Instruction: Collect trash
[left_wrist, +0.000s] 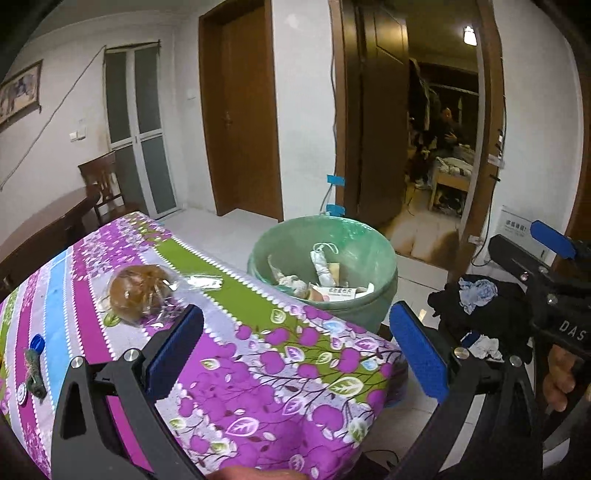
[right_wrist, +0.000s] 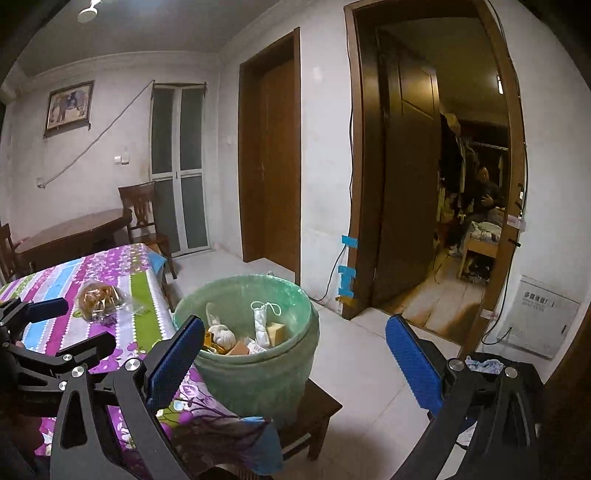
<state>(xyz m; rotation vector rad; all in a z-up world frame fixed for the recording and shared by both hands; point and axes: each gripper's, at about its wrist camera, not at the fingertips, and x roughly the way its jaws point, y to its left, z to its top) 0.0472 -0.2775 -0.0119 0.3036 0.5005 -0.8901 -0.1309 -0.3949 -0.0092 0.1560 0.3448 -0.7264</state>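
A green-lined trash bin (left_wrist: 354, 306) (right_wrist: 258, 373) holding several pieces of trash stands on a low wooden stool beside the table. On the purple floral tablecloth (left_wrist: 258, 369) lie a brown bun in clear plastic (left_wrist: 138, 291) (right_wrist: 99, 299), a clear wrapper (left_wrist: 203, 282), a blue bottle cap (left_wrist: 37, 343) and a green scrap (left_wrist: 35, 373). My left gripper (left_wrist: 295, 350) is open and empty over the table corner, short of the bun; it also shows in the right wrist view (right_wrist: 70, 325). My right gripper (right_wrist: 295, 354) is open and empty in front of the bin; it shows at the right in the left wrist view (left_wrist: 546, 258).
A dark pile of clothes (left_wrist: 484, 314) lies right of the bin. A wooden table (right_wrist: 74, 229) and chair (right_wrist: 142, 210) stand at the back left. A closed door (right_wrist: 273, 166) and an open doorway (right_wrist: 443, 203) are behind the bin.
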